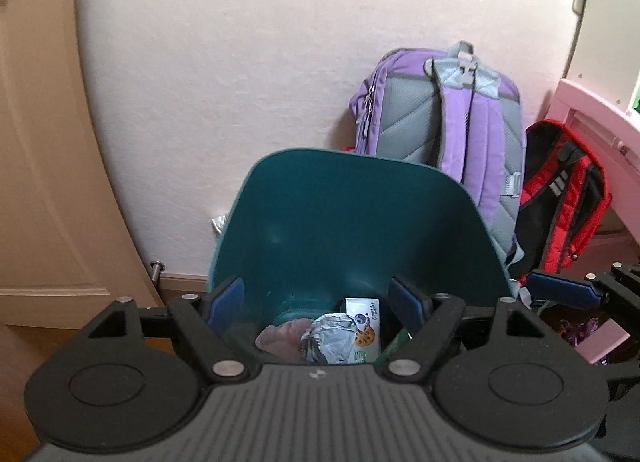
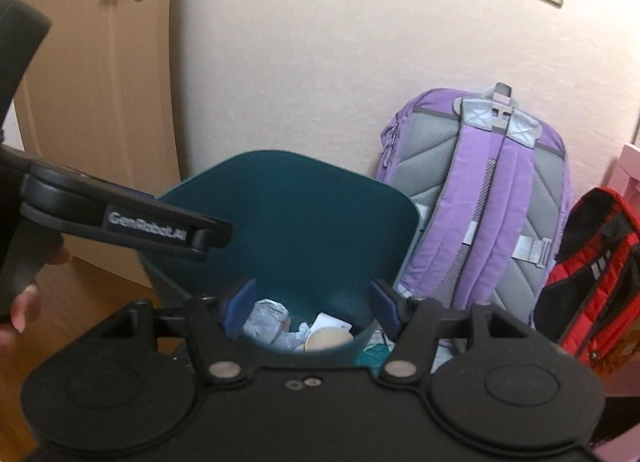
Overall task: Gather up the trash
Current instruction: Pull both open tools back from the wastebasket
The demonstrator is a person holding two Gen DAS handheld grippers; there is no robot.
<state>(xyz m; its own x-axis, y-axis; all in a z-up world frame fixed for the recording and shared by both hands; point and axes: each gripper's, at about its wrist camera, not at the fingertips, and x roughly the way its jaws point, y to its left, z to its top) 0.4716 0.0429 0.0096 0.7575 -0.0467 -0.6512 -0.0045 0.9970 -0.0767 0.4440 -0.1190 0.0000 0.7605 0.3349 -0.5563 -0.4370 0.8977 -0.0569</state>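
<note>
A teal trash bin (image 1: 344, 214) stands against the pale wall; it also shows in the right wrist view (image 2: 296, 222). Inside lie a crumpled silver wrapper (image 1: 326, 336), a white cookie packet (image 1: 366, 330), crumpled pale paper (image 2: 268, 322) and a beige round lid (image 2: 328, 340). My left gripper (image 1: 318, 298) hangs open and empty over the bin's mouth. My right gripper (image 2: 314, 302) is open and empty over the bin's near rim. The left gripper's body (image 2: 120, 218) crosses the right wrist view at the left, and a right fingertip (image 1: 560, 288) shows in the left wrist view.
A purple and grey backpack (image 1: 444, 142) leans on the wall right of the bin, with a red and black backpack (image 1: 560, 198) beside it. Pink furniture (image 1: 600, 130) stands at far right. A wooden door (image 2: 92, 82) is at left, over wood floor (image 2: 80, 290).
</note>
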